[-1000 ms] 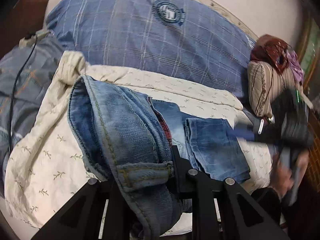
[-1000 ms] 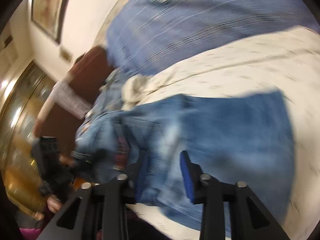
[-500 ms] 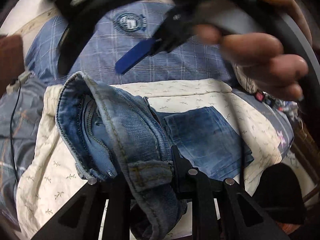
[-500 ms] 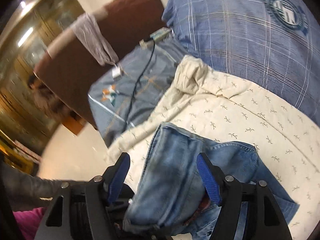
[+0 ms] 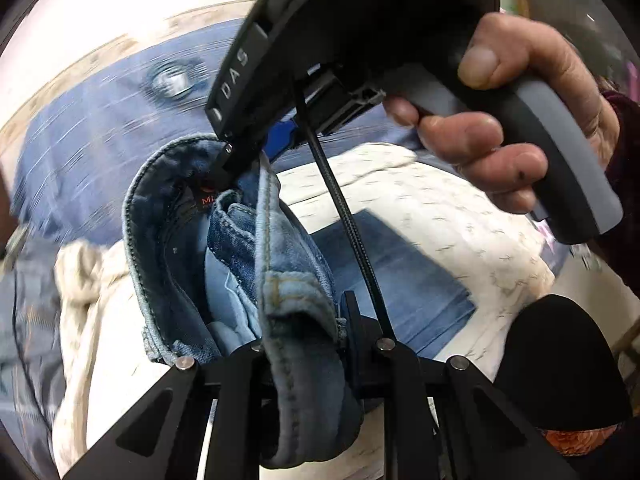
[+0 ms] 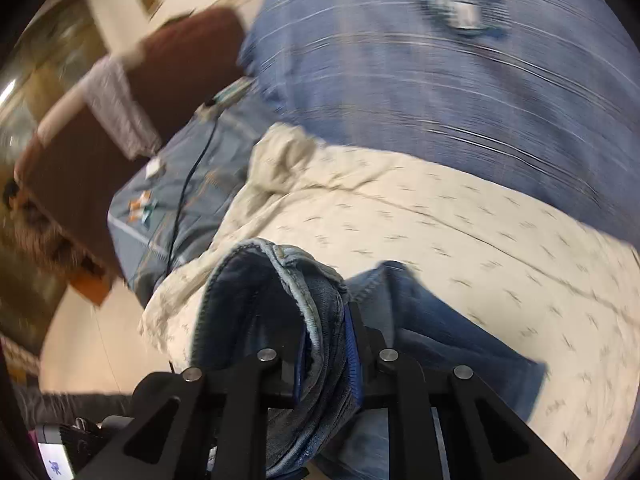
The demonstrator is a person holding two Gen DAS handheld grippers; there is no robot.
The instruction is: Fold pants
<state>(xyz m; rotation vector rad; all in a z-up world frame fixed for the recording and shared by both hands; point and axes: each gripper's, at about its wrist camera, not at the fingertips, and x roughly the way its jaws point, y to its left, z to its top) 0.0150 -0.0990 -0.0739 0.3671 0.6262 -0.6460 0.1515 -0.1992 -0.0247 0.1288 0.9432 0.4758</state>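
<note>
The blue jeans hang by their waistband above a cream sheet, and their legs lie flat on it. My left gripper is shut on the near edge of the waistband. In the left wrist view the right gripper, held by a hand, pinches the far edge of the waistband. In the right wrist view my right gripper has its jaws closing, the blue pads pressing a fold of the jeans' waistband.
A blue plaid cover lies beyond the cream sheet. At the left are a grey-blue cloth with a black cable and a brown padded piece of furniture. A dark sleeve fills the lower right of the left view.
The right gripper's jaws, wide apart astride the waistband half a second ago, have closed on it. The waistband is spread wider between both grippers, and both views have swung.
</note>
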